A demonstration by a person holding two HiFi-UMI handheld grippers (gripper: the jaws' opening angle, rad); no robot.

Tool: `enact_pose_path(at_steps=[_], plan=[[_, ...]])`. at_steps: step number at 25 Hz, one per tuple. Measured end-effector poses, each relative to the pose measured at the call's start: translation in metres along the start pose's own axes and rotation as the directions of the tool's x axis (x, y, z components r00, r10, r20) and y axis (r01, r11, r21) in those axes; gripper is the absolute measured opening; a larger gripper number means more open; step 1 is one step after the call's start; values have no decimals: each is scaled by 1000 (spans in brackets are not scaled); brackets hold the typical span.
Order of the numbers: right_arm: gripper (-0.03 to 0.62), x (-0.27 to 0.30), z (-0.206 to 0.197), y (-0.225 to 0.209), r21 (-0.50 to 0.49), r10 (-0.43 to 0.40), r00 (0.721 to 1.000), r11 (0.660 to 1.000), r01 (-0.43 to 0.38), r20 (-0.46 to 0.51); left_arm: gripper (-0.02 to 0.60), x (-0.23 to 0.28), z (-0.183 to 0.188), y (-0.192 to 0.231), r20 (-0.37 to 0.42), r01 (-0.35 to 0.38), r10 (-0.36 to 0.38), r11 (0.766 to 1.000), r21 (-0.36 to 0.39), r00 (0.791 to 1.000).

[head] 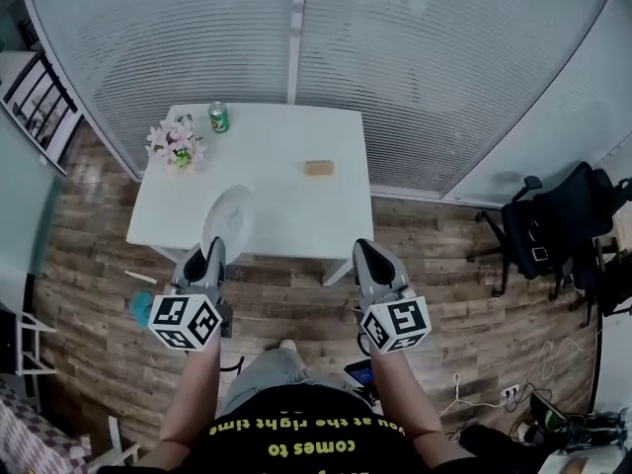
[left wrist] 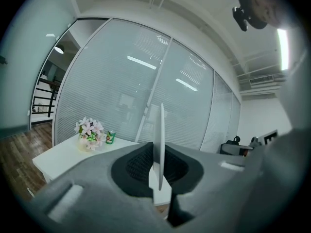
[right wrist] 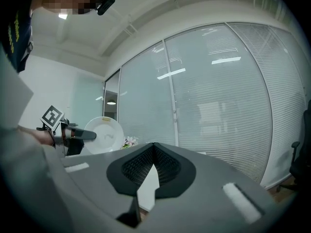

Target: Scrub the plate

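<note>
White table, glass wall, wood floor, plate in left gripper

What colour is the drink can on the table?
The can is green; the head view shows it best.

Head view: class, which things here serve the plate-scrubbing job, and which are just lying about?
For the job: plate, held in the left gripper; shut, empty right gripper; tan sponge-like block on the table.
Lying about: flowers, green can, office chair.
</note>
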State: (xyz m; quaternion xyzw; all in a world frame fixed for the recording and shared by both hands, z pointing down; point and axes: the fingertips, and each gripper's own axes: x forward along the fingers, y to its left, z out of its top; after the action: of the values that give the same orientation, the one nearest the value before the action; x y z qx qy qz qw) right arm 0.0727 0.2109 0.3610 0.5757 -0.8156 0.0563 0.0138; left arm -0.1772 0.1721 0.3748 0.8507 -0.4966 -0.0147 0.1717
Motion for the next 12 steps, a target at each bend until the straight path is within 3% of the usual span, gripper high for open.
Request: enact_pose_path(at_steps=[12], plan=[[6,38,-2,-9,-5,-6,1000,1000,6,-19,21,27,6,23,-13,16,-16,1000,-2,1000]])
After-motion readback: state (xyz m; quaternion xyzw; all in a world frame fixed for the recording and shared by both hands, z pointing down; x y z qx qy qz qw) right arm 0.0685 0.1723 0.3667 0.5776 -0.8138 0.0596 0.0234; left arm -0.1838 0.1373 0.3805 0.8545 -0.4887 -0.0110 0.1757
